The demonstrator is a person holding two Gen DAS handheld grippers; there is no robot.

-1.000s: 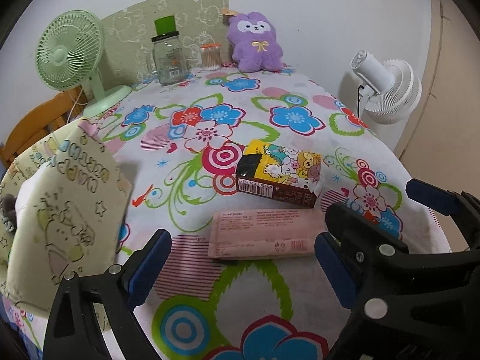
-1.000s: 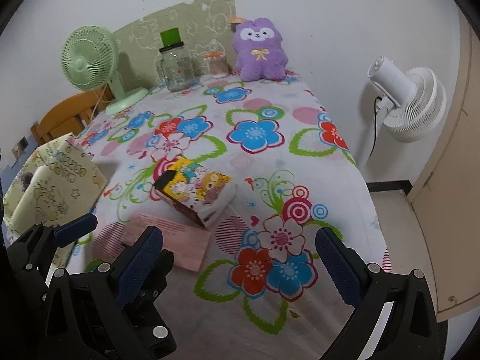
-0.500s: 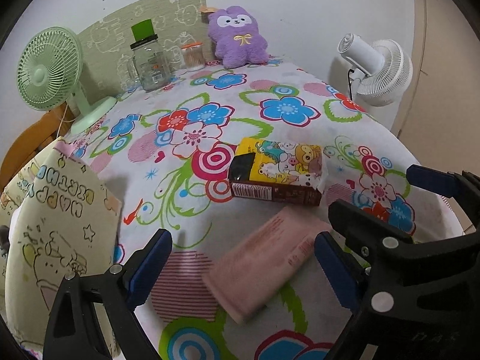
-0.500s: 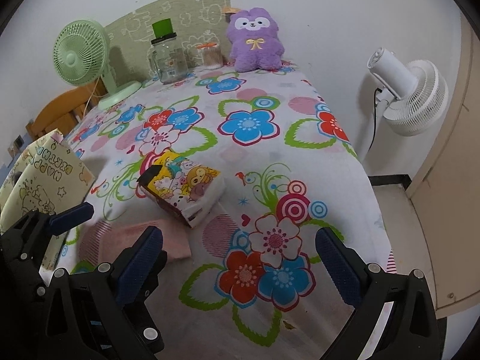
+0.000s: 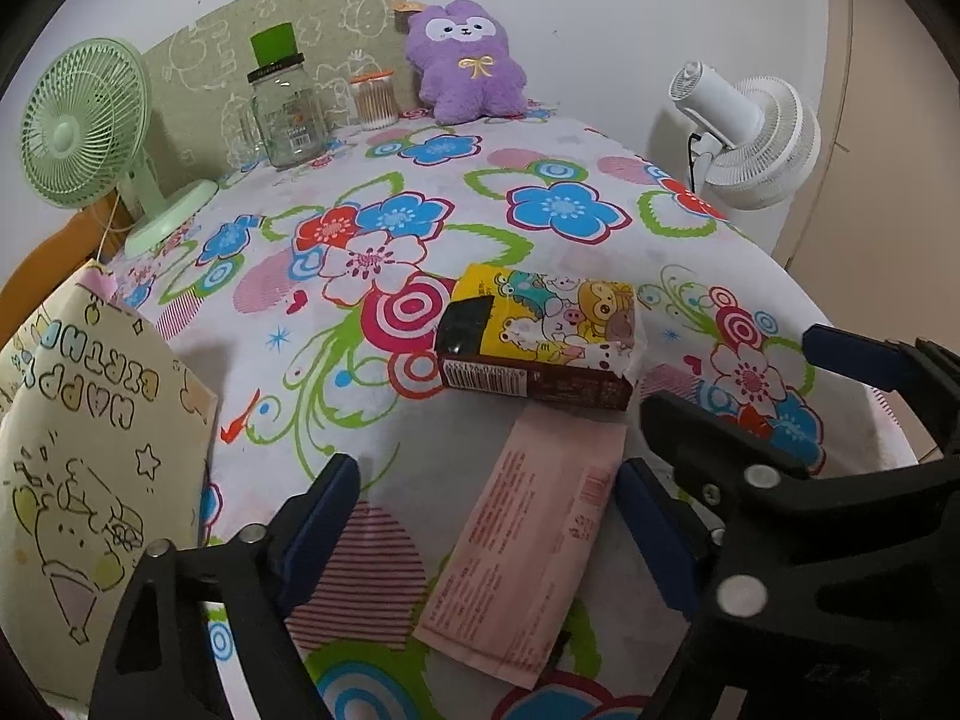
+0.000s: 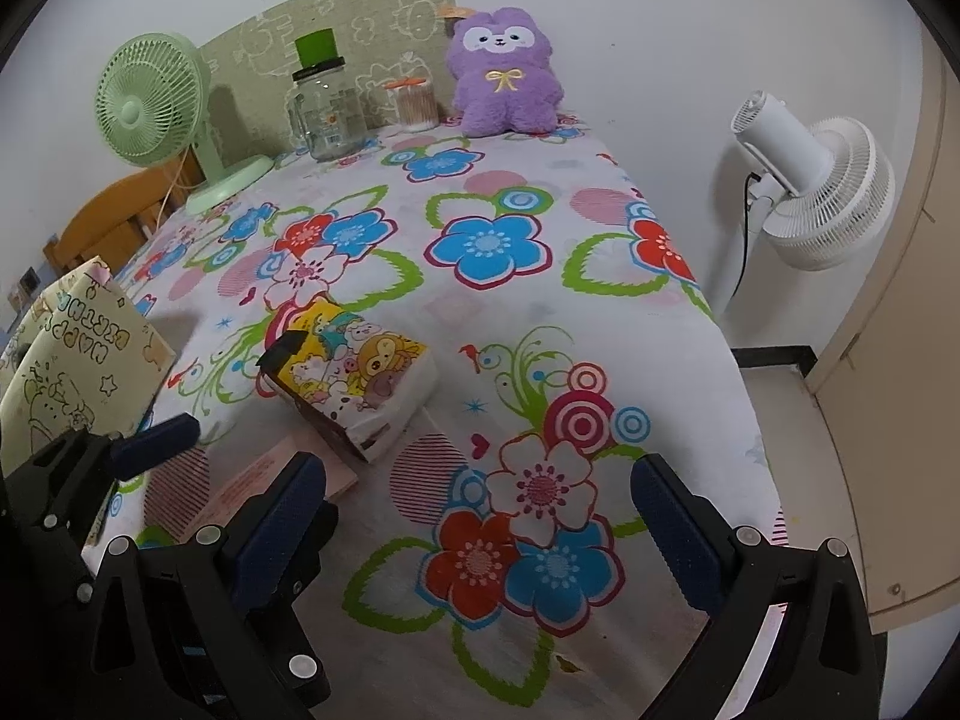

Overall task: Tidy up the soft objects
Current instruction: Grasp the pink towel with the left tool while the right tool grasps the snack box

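A flat pink packet (image 5: 528,546) lies on the flowered tablecloth (image 5: 420,228), running lengthwise between the fingers of my left gripper (image 5: 483,516). Its jaws are closing, and the left pad still stands clear of the packet. Just beyond lies a yellow cartoon tissue pack (image 5: 540,330) (image 6: 354,372). My right gripper (image 6: 480,516) is open over bare cloth, to the right of the tissue pack. Its finger (image 5: 846,354) shows beside the left gripper. A purple plush (image 5: 465,60) (image 6: 504,72) sits upright at the far edge.
A "Happy Birthday" gift bag (image 5: 90,450) (image 6: 78,372) stands at the left. At the back stand a green fan (image 5: 84,126), a glass jar (image 5: 288,108) and a small swab tub (image 5: 375,99). A white fan (image 6: 810,180) stands past the table's right edge.
The pink packet has swung from lying crosswise to pointing away from me between the left fingers. The left jaws have narrowed a little. The right gripper has hardly moved.
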